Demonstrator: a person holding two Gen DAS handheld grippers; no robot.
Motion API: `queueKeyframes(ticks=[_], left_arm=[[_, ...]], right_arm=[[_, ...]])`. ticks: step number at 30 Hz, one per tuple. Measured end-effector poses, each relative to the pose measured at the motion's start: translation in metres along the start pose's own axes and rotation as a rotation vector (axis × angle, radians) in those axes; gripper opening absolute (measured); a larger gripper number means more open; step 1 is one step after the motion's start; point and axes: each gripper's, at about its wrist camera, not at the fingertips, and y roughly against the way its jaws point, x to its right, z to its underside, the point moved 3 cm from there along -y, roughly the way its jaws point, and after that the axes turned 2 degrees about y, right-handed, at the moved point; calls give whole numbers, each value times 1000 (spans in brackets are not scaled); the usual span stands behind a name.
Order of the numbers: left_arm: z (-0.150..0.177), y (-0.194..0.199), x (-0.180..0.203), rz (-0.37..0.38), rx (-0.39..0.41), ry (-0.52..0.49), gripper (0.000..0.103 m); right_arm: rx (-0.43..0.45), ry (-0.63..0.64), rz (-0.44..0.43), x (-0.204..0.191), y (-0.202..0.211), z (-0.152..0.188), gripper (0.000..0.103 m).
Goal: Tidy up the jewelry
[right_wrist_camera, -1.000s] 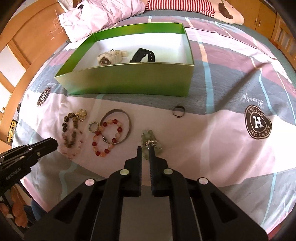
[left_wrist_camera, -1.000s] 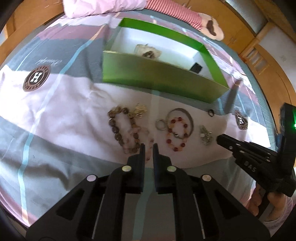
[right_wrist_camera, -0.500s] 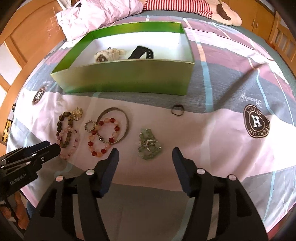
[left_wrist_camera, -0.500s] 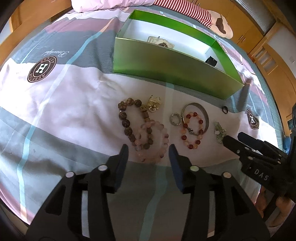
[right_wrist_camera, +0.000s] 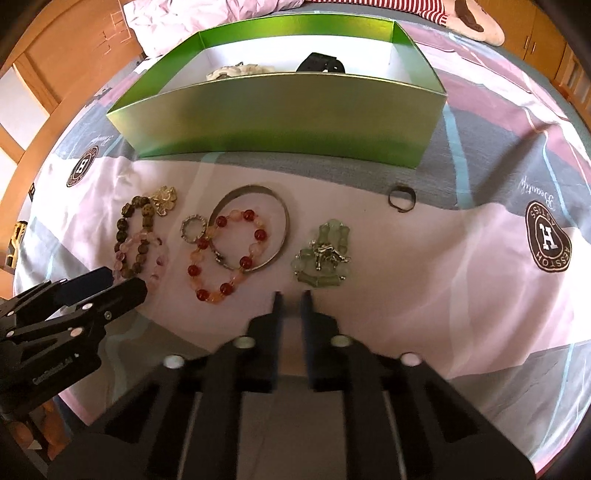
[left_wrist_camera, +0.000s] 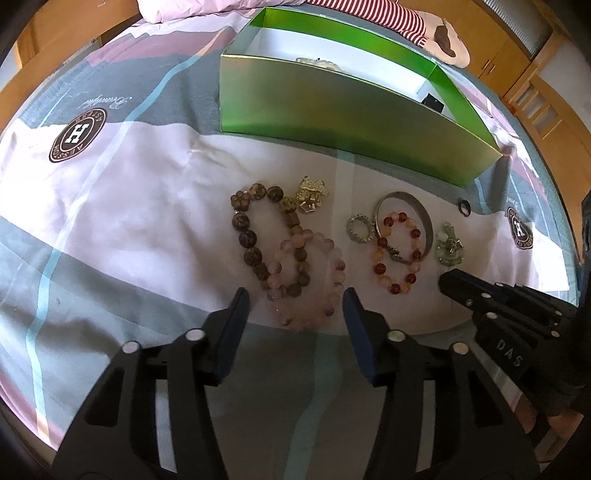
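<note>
Jewelry lies in a row on the bed sheet in front of a green box [left_wrist_camera: 351, 118] [right_wrist_camera: 288, 118]. My left gripper [left_wrist_camera: 295, 302] is open, its fingers on either side of a pink bead bracelet [left_wrist_camera: 314, 273] that overlaps a brown bead bracelet [left_wrist_camera: 255, 236]. My right gripper [right_wrist_camera: 291, 299] is shut and empty, just short of a pale green bracelet with a silver charm [right_wrist_camera: 325, 258]. A red bead bracelet [right_wrist_camera: 225, 254], a silver bangle [right_wrist_camera: 280, 218], a small crystal ring [right_wrist_camera: 192, 229], a gold brooch [right_wrist_camera: 164, 199] and a dark ring [right_wrist_camera: 400, 195] lie nearby.
The box holds a white piece [right_wrist_camera: 236, 70] and a black watch [right_wrist_camera: 321, 64]. A pink pillow [right_wrist_camera: 207, 11] and a striped plush toy [right_wrist_camera: 465, 18] lie behind it. Wooden furniture [right_wrist_camera: 55, 55] surrounds the bed. The sheet's front edge is near both grippers.
My left gripper opened and moved forward around the pink bracelet. My right gripper opened, then shut again empty, and moved closer to the green bracelet.
</note>
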Motion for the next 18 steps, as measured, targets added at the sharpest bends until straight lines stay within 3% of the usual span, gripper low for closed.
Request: queueKeyframes(ticks=[1,3,15,18], left_arm=[[0,0,1,4,-1,-1,24],[1,1,1,21,-8,3,11],[-3,38,2,28,83,-3,11],[-5,40,-14,16,88,37,16]], right_arm=[[3,-2,-4,0,1,0,4],[11,-5,-11,0,6,1,3],[93,-29,-5,11,41,-5,3],[97,-51,14,17,44,-6,18]])
